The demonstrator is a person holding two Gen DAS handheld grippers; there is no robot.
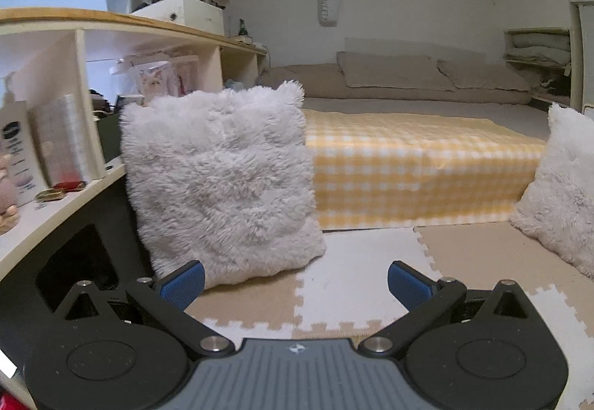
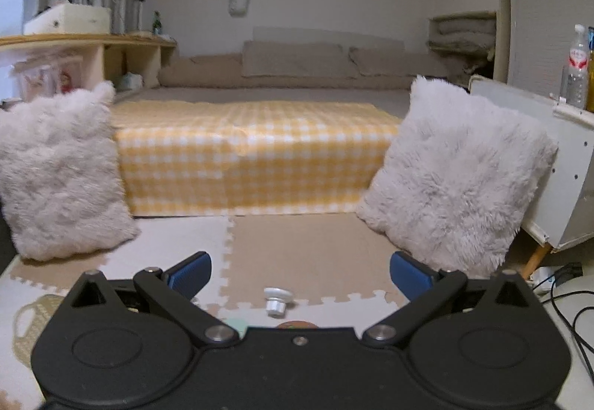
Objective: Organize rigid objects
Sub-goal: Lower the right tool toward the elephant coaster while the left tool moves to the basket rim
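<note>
Floor covered with puzzle mats (image 2: 304, 254) in tan and white, two fluffy white pillows (image 2: 456, 180) stood up on it, small white knob (image 2: 276, 300) laid on a mat, woven basket (image 2: 28, 328) set low at the left

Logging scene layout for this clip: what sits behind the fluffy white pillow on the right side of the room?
The right fluffy pillow leans against a white cabinet panel with a wooden leg. A water bottle stands on top. What the pillow covers on the panel cannot be seen.
</note>
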